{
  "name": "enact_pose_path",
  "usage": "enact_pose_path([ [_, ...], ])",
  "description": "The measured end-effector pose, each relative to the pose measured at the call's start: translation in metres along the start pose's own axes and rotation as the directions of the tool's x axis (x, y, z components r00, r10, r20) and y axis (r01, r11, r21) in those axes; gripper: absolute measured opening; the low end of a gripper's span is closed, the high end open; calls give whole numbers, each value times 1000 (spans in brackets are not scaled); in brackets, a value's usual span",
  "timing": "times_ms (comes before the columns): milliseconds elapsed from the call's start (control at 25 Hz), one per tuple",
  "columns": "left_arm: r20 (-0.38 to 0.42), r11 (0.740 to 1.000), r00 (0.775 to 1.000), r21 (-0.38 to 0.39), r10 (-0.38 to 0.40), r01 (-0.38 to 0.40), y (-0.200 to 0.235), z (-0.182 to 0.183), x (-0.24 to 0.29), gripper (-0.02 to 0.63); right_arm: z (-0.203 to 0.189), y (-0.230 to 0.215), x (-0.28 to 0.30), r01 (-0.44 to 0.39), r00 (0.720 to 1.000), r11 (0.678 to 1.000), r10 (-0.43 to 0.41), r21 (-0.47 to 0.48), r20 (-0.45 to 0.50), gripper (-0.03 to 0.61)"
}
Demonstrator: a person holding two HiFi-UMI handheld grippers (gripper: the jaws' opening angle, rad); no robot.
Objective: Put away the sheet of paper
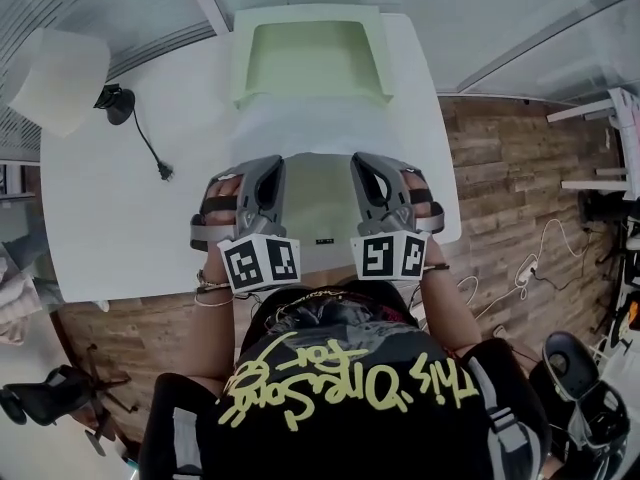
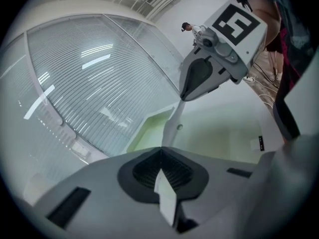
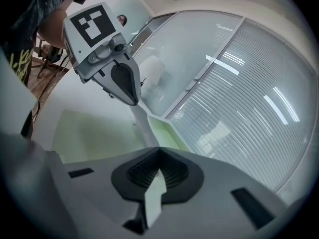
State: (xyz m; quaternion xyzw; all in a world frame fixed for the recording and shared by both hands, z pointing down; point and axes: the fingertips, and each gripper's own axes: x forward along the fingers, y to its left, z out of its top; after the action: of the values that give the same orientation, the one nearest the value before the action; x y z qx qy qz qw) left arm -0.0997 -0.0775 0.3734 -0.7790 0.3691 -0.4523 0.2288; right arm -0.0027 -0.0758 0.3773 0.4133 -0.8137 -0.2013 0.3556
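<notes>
Your left hand-held gripper (image 2: 160,152) and right hand-held gripper (image 3: 158,153) each pinch the near edge of the pale thin paper sheet (image 1: 318,203); the pale green open tray (image 1: 310,53) lies straight ahead.

Clearance over the white table (image 1: 110,218): open on the left, blocked in the centre.

The green tray (image 1: 312,53) stands at the far edge, and its raised walls and the glass partition (image 1: 110,8) behind it close that side. The lamp (image 1: 60,78) and its black cord (image 1: 150,148) fill the far-left corner. Nearer than the cord the tabletop is bare. The sheet of paper (image 1: 315,123), clamped by the left gripper (image 1: 268,168) and the right gripper (image 1: 365,166), spans the central lane to the tray. A narrow bare strip runs right of the tray.
</notes>
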Motion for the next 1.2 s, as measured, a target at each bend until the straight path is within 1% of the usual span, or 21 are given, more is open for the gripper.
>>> enact_pose_path([
  [280,-28,999,999,-40,-19,18,-10,-4,7,6,-11,6,4,-50,999,999,50,-6,-2,8],
  [800,-59,999,998,-44,-27,24,-18,-9,20,6,-27,14,13,-91,996,996,91,2,-17,8],
  [1200,-72,999,997,-49,-21,18,-13,-13,30,6,-29,14,22,-112,994,994,112,-5,-12,6],
])
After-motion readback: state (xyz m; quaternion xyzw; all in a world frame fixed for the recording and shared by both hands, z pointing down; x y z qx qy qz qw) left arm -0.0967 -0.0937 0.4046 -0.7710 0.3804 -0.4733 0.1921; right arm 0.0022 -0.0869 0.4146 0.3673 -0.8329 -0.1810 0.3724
